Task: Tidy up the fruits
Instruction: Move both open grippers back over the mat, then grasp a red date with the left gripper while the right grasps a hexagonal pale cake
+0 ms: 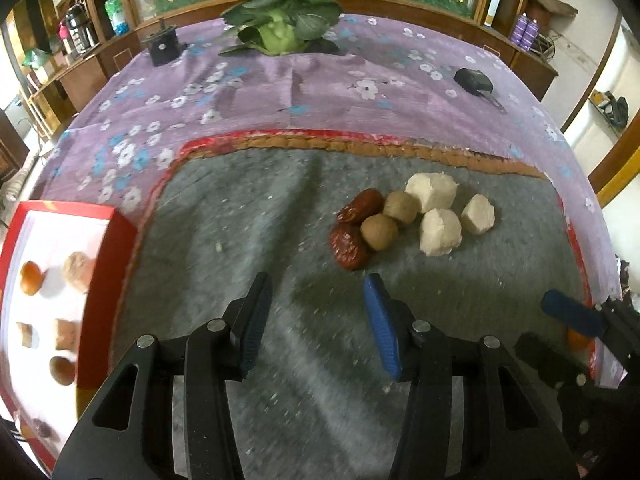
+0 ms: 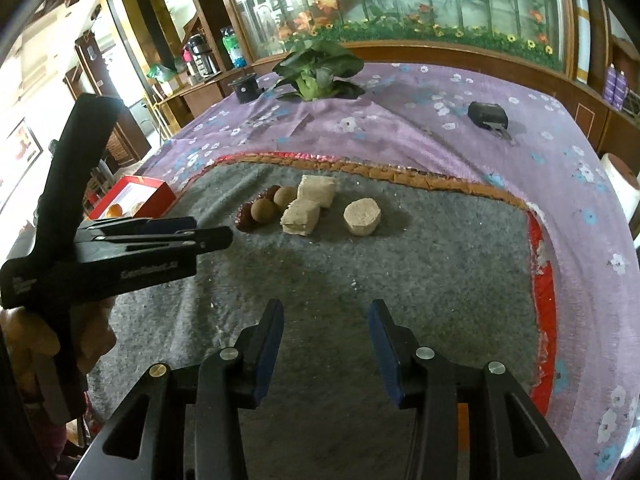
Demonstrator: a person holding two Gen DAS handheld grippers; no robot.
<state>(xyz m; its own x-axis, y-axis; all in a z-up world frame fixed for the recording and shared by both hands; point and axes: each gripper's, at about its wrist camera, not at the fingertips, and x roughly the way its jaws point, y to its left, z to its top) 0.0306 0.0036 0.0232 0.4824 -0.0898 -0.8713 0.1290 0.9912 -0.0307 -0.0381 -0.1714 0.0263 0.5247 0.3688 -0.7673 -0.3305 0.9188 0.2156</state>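
Observation:
On the grey felt mat (image 1: pixel 248 216) lies a cluster of fruit: two red dates (image 1: pixel 351 229), two brown round fruits (image 1: pixel 390 218) and three pale peeled chunks (image 1: pixel 440 210). The cluster also shows in the right wrist view (image 2: pixel 304 204). My left gripper (image 1: pixel 318 320) is open and empty, just short of the dates. My right gripper (image 2: pixel 326 348) is open and empty, well back from the cluster. The red-rimmed white tray (image 1: pixel 120 236) at the left holds an orange fruit (image 1: pixel 30 278) and several brown pieces.
A purple floral cloth (image 1: pixel 320 84) covers the table. A leafy cabbage (image 1: pixel 280 24) and two black objects (image 1: pixel 474 80) lie at the far side. The left gripper crosses the right view (image 2: pixel 160 236). Wooden cabinets ring the table.

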